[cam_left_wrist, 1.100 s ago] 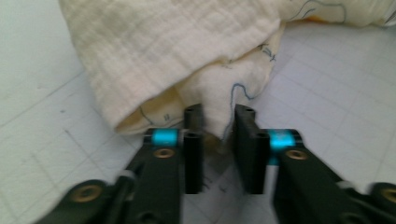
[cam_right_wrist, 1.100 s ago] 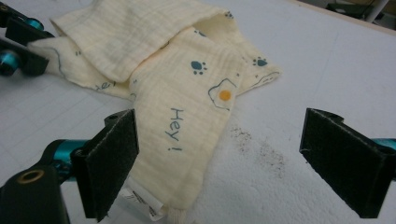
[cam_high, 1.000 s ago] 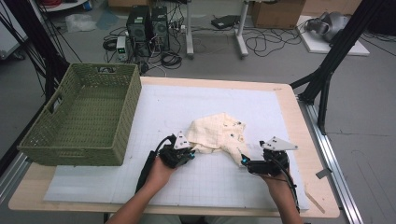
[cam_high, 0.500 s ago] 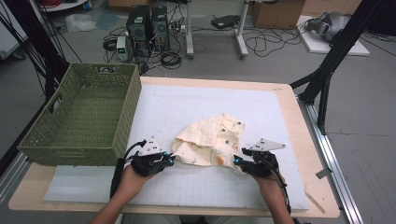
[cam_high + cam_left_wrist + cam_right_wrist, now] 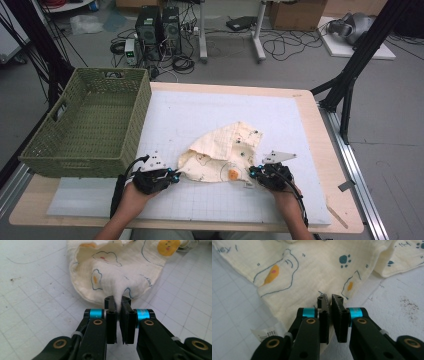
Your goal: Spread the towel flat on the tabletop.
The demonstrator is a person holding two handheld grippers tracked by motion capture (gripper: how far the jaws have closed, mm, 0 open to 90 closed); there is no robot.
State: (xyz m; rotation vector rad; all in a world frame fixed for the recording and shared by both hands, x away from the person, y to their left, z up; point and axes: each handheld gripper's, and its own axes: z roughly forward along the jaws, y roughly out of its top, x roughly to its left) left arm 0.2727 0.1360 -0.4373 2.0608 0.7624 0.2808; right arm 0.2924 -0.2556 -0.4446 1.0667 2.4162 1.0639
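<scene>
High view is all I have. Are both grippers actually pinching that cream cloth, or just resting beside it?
Observer: The left gripper is shut on a pulled-up fold of the cream cloth.
Operator: And the right one?
Observer: The right gripper has just been closing, and the cloth edge runs between its jaws.
Operator: Any label near it?
Observer: Yes, a white tag sticks out from the cloth edge, left of the jaws in the right gripper view.
</scene>
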